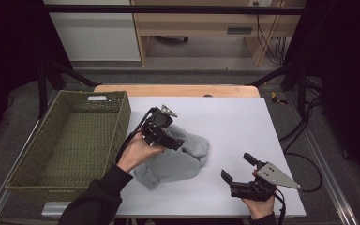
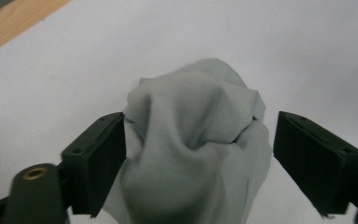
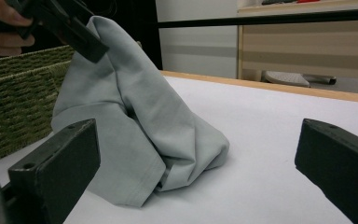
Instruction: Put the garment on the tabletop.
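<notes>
The left gripper [image 2: 200, 154] had its jaws spread wide on either side of a bunched peak of the grey cloth [image 2: 196, 140]; one pad sat against the fabric and the other stood clear, so nothing was pinched. The cloth kept its tented shape between them, which suggests it had been gathered upward there rather than laid flat. In the high view the left gripper [image 1: 178, 143] hovered over the top of the cloth [image 1: 176, 164], which lay in a crumpled heap on the table [image 1: 243, 117], nearer its left edge and front than its far side. The right gripper [image 1: 236, 168] waited near the front right corner, well apart from the cloth, jaws released and holding nothing, probably ready to take a fold. The woven basket [image 1: 51, 154] stood just beside the table's left edge, a likely destination.
</notes>
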`<state>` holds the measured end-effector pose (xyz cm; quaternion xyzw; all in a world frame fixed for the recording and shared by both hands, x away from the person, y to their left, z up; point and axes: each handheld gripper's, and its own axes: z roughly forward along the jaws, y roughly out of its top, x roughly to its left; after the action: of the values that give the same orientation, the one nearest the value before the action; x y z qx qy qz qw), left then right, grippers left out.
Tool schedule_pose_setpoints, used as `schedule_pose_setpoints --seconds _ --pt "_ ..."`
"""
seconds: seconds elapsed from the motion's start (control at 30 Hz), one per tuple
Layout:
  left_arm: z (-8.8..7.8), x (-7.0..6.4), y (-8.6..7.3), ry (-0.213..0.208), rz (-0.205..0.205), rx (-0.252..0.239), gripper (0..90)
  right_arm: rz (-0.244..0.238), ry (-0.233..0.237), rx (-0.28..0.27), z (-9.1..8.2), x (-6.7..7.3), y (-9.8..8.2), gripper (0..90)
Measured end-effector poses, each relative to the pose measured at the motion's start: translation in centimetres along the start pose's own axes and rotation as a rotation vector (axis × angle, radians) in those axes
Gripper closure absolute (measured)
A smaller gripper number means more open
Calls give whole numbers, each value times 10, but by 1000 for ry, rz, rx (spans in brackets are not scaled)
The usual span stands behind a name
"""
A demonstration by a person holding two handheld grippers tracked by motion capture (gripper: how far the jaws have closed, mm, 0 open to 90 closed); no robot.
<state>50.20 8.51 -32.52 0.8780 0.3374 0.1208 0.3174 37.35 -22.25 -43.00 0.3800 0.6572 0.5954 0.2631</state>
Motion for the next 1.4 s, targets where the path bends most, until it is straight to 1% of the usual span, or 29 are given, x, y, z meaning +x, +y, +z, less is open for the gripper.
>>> schedule_pose_setpoints --seconds 0.03,0.1,0.13,0.2,0.27,0.33,0.4,0.43,0.47,0.5,0.53,0.57,0.63,0.67,0.7,0.73,0.77,0.83,0.87,0.97,1.0,1.1,1.13,1.17,1.2,1.23,1.27,1.33,1.4 --pt "-6 2 0 2 -15 -25 101 3 -3 7 0 0 0 4" --pt "-12 3 -2 5 -21 -52 85 1 -4 6 0 0 0 4" --pt "-12 3 -2 5 -21 -52 68 -1 -3 3 0 0 0 4" --pt "-20 5 -5 8 -38 -92 52 -3 -3 2 0 -1 0 4" --pt "-23 5 -7 10 -35 -102 38 -6 -1 1 0 -1 0 4" --pt "-28 3 -11 16 -32 -132 31 -4 -2 2 0 -1 0 4" --pt "-31 2 -15 10 -34 -163 25 4 -3 3 0 0 0 4" --pt "-33 2 -21 4 -44 -201 22 2 -1 2 0 0 0 4" --pt "-33 2 -21 4 -44 -201 22 2 0 1 0 0 0 4" --pt "-35 2 -28 0 -52 -235 21 1 2 -2 0 0 0 3" --pt "-35 2 -28 0 -52 -235 21 3 2 -5 1 0 1 4" --pt "-36 2 -31 -9 -52 -252 21 3 2 -5 1 0 1 4" --pt "-38 -1 -44 -15 -59 -309 22 6 1 0 1 0 1 3" --pt "-38 -1 -44 -15 -59 -309 23 5 0 1 1 0 1 3" --pt "-38 -4 -52 -14 -57 -343 25 6 0 1 1 0 1 3" --pt "-38 -4 -52 -14 -57 -343 25 6 0 1 1 0 1 3" --pt "-40 -6 -61 -26 -68 -377 25 0 2 -5 1 -1 0 3" --pt "-42 -8 -70 -23 -73 -403 24 9 2 -3 1 -1 1 3" --pt "-43 -9 -74 -23 -74 -418 25 4 0 -6 1 -1 1 3" --pt "-48 -10 -87 -45 -97 -455 25 2 1 -5 0 -2 1 3" --pt "-48 -10 -87 -45 -97 -455 25 2 1 -5 0 -2 1 3" --pt "-53 -12 -100 -37 -91 -485 26 3 0 -4 -1 -1 1 3" --pt "-54 -13 -109 -47 -96 -504 28 6 3 -7 -1 -1 2 3" --pt "-54 -13 -109 -47 -96 -504 28 6 3 -7 -1 -1 2 3" --pt "-55 -14 -117 -52 -101 -525 30 11 2 -6 -1 -1 2 2" --pt "-55 -14 -117 -52 -101 -525 30 5 4 -7 -1 -1 2 2" --pt "-55 -14 -123 -52 -103 -541 31 4 4 -6 -1 -1 2 2" --pt "-56 -14 -127 -47 -102 -552 32 12 5 -4 -1 0 1 2" --pt "-56 -14 -130 -53 -104 -560 32 10 7 -4 -1 0 2 2"
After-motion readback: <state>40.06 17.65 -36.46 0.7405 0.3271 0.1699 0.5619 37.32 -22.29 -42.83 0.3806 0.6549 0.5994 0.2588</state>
